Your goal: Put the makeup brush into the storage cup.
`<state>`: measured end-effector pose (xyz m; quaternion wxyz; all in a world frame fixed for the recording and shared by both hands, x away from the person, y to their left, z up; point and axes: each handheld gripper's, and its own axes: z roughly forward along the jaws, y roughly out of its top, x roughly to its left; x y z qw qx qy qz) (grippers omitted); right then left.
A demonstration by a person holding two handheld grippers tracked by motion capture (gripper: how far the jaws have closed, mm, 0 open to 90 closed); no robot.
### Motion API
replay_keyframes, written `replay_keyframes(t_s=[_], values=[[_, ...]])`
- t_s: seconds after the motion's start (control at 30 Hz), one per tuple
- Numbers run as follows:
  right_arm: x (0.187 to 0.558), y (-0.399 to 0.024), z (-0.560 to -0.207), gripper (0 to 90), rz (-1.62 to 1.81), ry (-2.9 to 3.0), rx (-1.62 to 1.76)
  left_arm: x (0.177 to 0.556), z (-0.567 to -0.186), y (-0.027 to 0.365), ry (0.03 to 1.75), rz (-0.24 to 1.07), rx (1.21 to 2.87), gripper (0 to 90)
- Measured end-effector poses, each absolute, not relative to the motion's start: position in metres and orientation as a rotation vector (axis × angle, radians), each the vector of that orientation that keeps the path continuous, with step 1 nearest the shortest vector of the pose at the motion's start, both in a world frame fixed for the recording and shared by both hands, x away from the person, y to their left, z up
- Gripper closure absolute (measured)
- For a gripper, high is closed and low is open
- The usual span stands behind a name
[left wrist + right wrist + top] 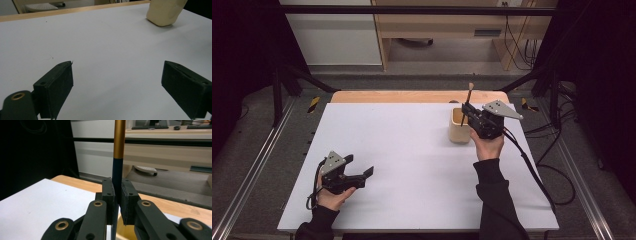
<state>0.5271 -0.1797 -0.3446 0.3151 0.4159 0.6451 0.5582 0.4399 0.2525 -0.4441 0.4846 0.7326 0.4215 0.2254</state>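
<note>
The right gripper (117,202) clamps a brush (117,167) upright, probably above the holder (458,133); next, lower it straight in. The left gripper (117,85) stands open, empty.

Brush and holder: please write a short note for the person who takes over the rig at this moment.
Right tongs: shut on the brush, held upright above the beige holder.
Left tongs: open, holding nothing, low over the white table, at its near left.
Holder: at the table's far right.
Done: brush gripped.
Left: whether the brush goes into the holder or comes out cannot be told here.
</note>
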Motion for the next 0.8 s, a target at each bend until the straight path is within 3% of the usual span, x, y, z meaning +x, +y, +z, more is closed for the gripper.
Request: replay_keyframes(t_s=[0.8], values=[[0.584,-0.189,-0.366,83.5,1.354,1.640,1.245,0.444,-0.445,0.259,1.049,0.558,1.782,9.9]])
